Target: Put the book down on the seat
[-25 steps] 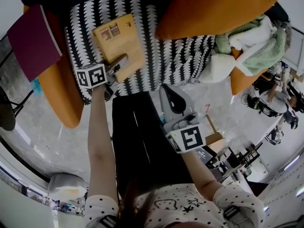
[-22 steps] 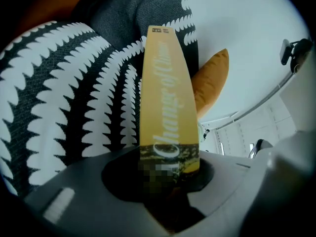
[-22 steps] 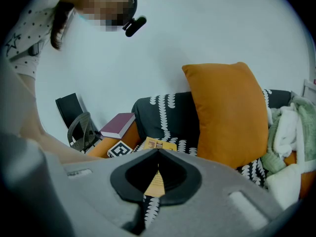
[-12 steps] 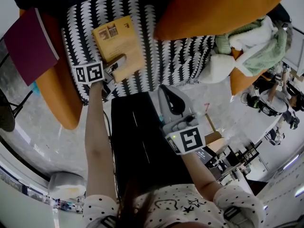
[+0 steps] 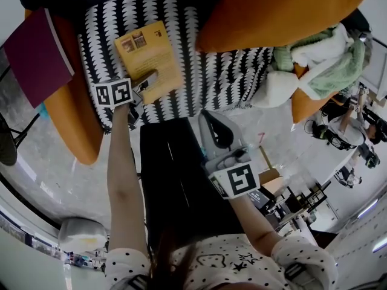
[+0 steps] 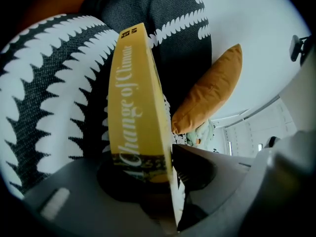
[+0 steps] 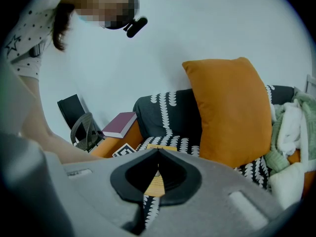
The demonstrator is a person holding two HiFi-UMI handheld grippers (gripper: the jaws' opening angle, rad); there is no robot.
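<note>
Around the seat [image 5: 217, 80] we see a fat cushion [image 5: 278, 11] leaning at its back right. A maroon book [image 5: 36, 53] lies on the sofa's orange arm [image 5: 75, 119] at the left. Crumpled green and white blankets [image 5: 320, 59] are heaped at the far right. Nothing stands between the grippers and the seat, and the person's black trousers [image 5: 175, 174] fill the space below it.

The seat is soft and covered in a black weave crossed by rows of white teeth. The cushion and arm are plain orange cloth, rounded and padded. The book [image 5: 148, 56] is a thick yellow paperback with white lettering down its spine and a rectangular cover. It rests on the left half of the seat, well clear of the cushion and near the arm.

The left gripper [image 5: 148, 80] reaches the book's near edge. Its jaws have just been opening and now stand apart, with the book's lower end between them. The spine is beside one dark pad and the page edge close against the other. We cannot see either pad pressing in.

The right gripper [image 5: 210, 118] hangs back over the trousers, apart from the seat. Its jaws are pressed together at the tips and hold nothing.
</note>
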